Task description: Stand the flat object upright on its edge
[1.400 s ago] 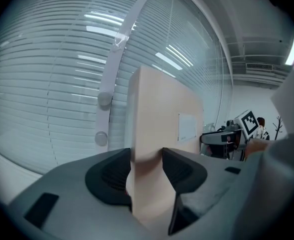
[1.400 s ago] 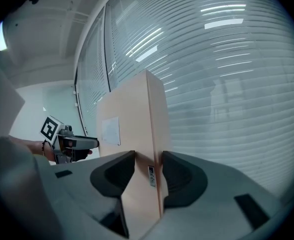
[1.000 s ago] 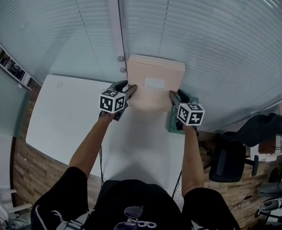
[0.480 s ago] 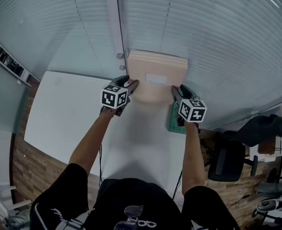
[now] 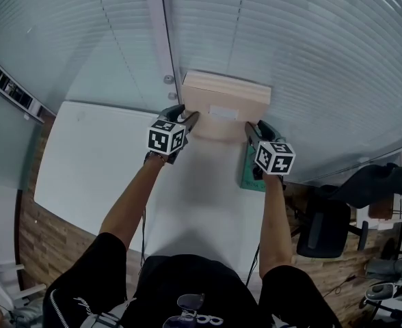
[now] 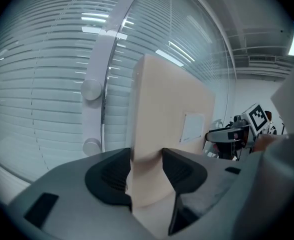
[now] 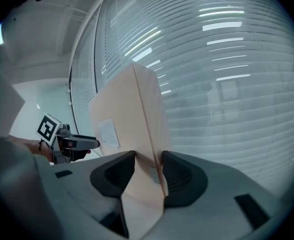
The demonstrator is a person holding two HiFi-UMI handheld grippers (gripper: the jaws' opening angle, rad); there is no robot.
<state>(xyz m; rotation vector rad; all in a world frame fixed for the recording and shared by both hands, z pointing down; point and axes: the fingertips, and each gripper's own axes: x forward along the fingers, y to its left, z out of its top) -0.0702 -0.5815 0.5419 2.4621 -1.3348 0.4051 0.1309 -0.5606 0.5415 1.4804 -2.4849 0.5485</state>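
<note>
Since 1 second ago, the 1 beige box [image 5: 225,101] has tipped steeper, over the far end of the 1 white table [image 5: 98,162] by the window blinds [image 5: 310,60]. 2 grippers hold it: left gripper [image 5: 191,120] jaws clamp its left edge, right gripper [image 5: 249,128] jaws its right.

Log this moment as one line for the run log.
box: upright before window blinds, label toward person | left gripper: shut on its left edge | right gripper: shut on its right edge
</note>
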